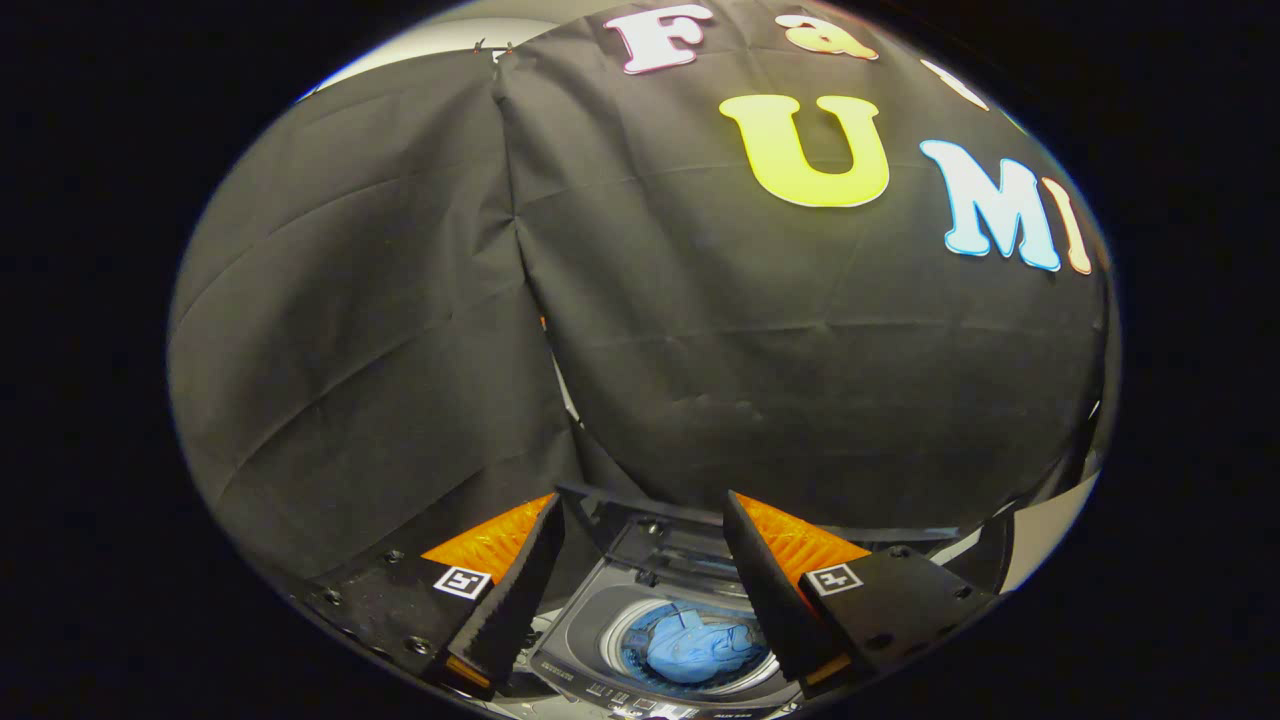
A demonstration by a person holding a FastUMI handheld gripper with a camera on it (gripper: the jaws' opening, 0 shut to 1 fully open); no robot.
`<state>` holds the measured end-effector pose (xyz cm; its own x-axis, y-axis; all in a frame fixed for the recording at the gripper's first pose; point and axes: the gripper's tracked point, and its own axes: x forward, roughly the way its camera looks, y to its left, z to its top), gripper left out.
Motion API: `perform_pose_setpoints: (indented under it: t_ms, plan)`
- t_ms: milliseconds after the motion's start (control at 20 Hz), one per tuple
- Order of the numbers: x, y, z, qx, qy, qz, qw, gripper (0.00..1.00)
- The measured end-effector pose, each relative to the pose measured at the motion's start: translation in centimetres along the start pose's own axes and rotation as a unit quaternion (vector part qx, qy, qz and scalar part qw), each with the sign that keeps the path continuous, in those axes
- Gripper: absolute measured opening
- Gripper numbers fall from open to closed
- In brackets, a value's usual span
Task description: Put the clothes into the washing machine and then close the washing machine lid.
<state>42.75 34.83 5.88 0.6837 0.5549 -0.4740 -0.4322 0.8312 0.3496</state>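
Recording booth, black cloth wall [400,300], washing machine [590,640]

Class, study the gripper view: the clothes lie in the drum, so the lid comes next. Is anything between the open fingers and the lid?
Nothing visible. The gripper is open and holds nothing. Beyond its fingers the lid stands raised behind the washing machine opening, with the blue clothes inside the drum.

One washer [590,625], lid up, low in the frame. One blue garment [695,648] in its drum. One gripper [640,590], two fingers [515,590] spread wide with nothing between them. Two square markers [462,582], one per finger base.
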Motion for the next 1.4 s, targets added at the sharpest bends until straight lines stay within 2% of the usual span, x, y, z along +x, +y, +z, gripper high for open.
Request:
perform_pose_setpoints:
  t_ms: [350, 650, 1050, 1400]
  plan:
    - [5.0, -4.5, -0.7, -0.001, 0.012, -0.053, 0.999, 0.99]
    - [9.2, -7.8, -1.4, 0.041, 0.034, -0.08, 0.995, 0.99]
    - [11.2, -8.4, -4.7, 0.024, 0.075, -0.094, 0.992, 0.99]
    - [11.3, -8.4, -5.4, 0.062, 0.088, -0.078, 0.991, 0.99]
